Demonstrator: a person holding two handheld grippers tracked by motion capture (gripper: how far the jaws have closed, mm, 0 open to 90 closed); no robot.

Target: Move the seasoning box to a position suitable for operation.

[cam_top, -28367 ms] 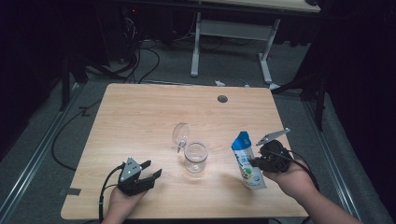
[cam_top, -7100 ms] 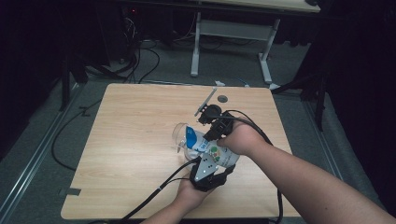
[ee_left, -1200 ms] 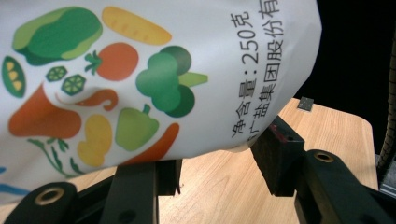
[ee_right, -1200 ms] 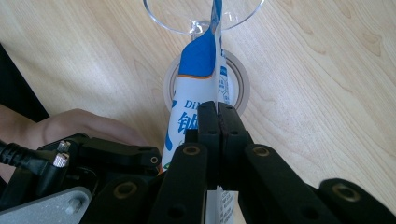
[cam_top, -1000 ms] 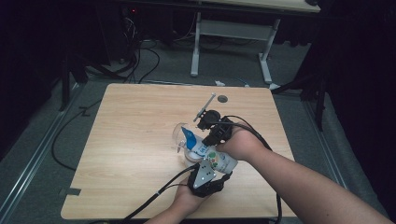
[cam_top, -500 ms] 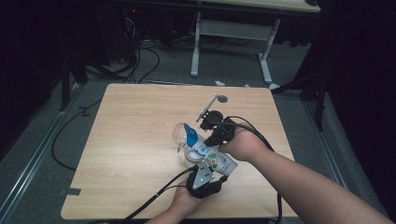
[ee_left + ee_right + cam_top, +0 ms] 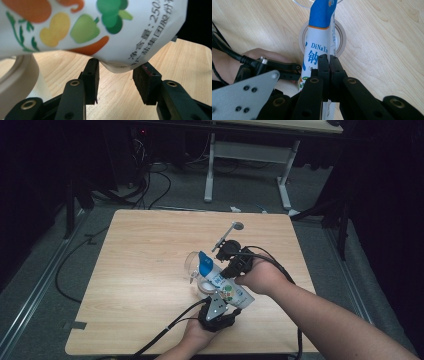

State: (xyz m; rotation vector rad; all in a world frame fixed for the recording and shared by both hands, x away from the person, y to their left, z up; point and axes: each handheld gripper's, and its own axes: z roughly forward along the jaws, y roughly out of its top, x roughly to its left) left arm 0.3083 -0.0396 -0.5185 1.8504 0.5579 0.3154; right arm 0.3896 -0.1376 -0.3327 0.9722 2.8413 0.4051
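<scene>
Dark floor with cables and a white desk frame surrounds a pale wooden table (image 7: 150, 285), seen from the high view. Near the table's middle stands a clear glass jar (image 7: 202, 282) with its hinged lid (image 7: 191, 264) tipped open beside it. A white pouch (image 7: 222, 287) with a blue top lies slanted over the jar's mouth, blue end toward the lid, printed end toward the person.

Right hand (image 7: 262, 277): forearm enters from the lower right corner and crosses the table edge diagonally, wrist bent inward. The right gripper (image 7: 227, 270) points toward the table's left and nips the pouch partway along its length. In the right gripper view (image 7: 329, 65) its jaws are pressed together on the thin edge of the pouch (image 7: 319, 45), with the jar's round mouth (image 7: 340, 37) directly beneath the pouch.

Left hand (image 7: 197, 335): it rises from the bottom edge, cable trailing to the lower left, with the left gripper (image 7: 222, 307) and its grey plate aimed away from the person at the pouch's lower end. In the left gripper view (image 7: 116, 75) the jaws stand apart, one on either side of the pouch's bottom corner (image 7: 117, 66); the left-hand pad looks to touch the film, while the right-hand pad stands clear of it. Vegetable pictures cover the pouch face above.
</scene>
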